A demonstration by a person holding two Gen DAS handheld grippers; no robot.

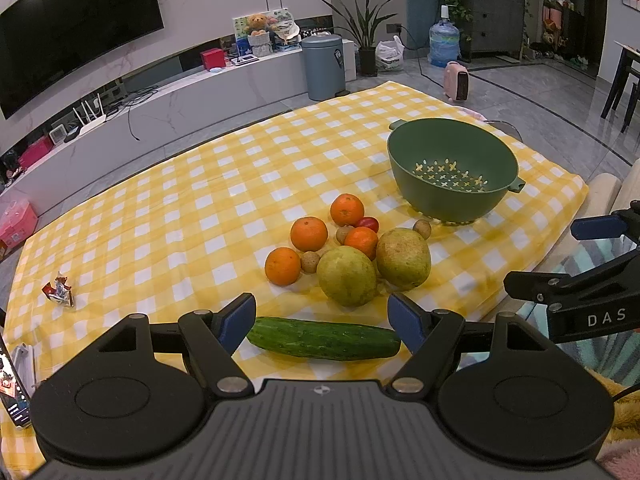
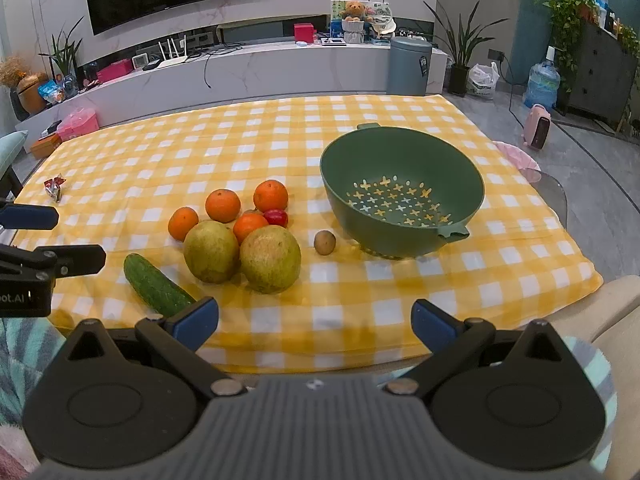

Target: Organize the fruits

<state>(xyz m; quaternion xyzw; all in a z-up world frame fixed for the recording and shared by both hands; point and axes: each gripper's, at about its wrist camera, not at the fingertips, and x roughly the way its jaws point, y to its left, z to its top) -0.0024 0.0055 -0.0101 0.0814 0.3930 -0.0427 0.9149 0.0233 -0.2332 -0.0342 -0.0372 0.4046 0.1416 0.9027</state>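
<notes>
A pile of fruit lies on the yellow checked tablecloth (image 1: 180,208): several oranges (image 1: 308,233), two green-yellow pears (image 1: 346,275) (image 2: 270,259), a small red fruit (image 1: 368,223), small brown round fruits (image 2: 324,242) and a cucumber (image 1: 324,338) (image 2: 156,286). An empty green colander (image 1: 452,168) (image 2: 402,192) stands to the right of the pile. My left gripper (image 1: 322,322) is open, just above the cucumber at the near edge. My right gripper (image 2: 316,324) is open and empty at the table's near edge, right of the left one.
A crumpled red wrapper (image 1: 59,289) (image 2: 54,187) lies at the table's left. A phone (image 1: 12,392) lies at the near left corner. Beyond the table are a TV bench, a grey bin (image 1: 322,66), plants and a pink heater (image 2: 538,127).
</notes>
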